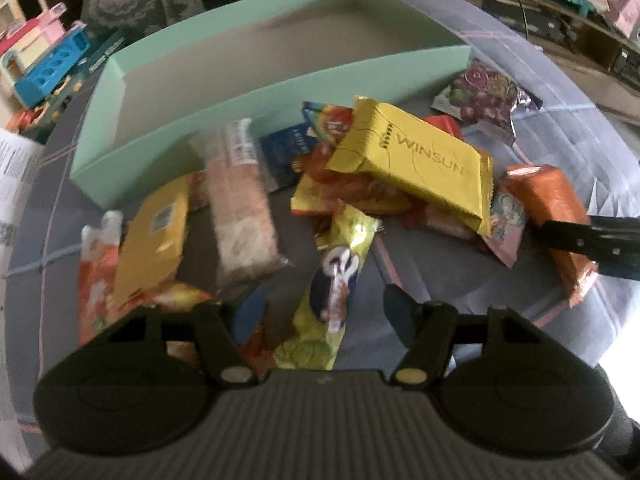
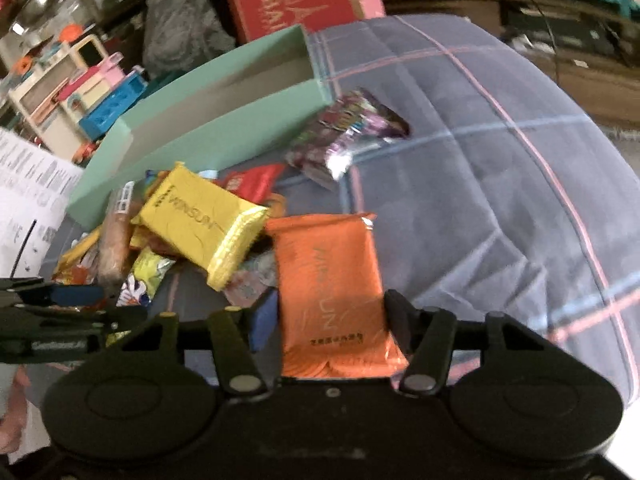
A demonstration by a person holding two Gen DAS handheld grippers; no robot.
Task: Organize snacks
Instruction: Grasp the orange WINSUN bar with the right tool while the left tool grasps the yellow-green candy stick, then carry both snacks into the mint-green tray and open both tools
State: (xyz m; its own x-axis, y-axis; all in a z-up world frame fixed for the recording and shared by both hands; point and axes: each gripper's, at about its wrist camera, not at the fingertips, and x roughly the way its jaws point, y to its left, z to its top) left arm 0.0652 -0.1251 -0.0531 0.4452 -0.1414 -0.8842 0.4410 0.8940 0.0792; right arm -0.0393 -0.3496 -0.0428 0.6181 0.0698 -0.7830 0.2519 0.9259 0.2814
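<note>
- Working both grippers over the snack pile on a bed with a blue-grey checked cover; the mint-green box sits just behind the pile, nothing visible inside it.
- Step in hand, as I judge it: one packet per gripper, then carry to the box.
- Right gripper: the orange packet lies lengthwise between its fingers. Both pads look to be against the packet's edges, so I read a grip at about half opening. Blur leaves some doubt on the left pad.
- Left gripper: the yellow-green packet lies between its fingers, clear gaps either side. Partly open, holding nothing.
- To do this well: centre the left fingers on the narrow packet before closing, and keep the left fingertip off the loose wrappers beside it.
- Lift the orange packet straight up; the yellow Winsun packet lies just beside its far end and could drag.
- Risk: foil is slippery; squeeze across the filled body, not the crimped end.
</note>
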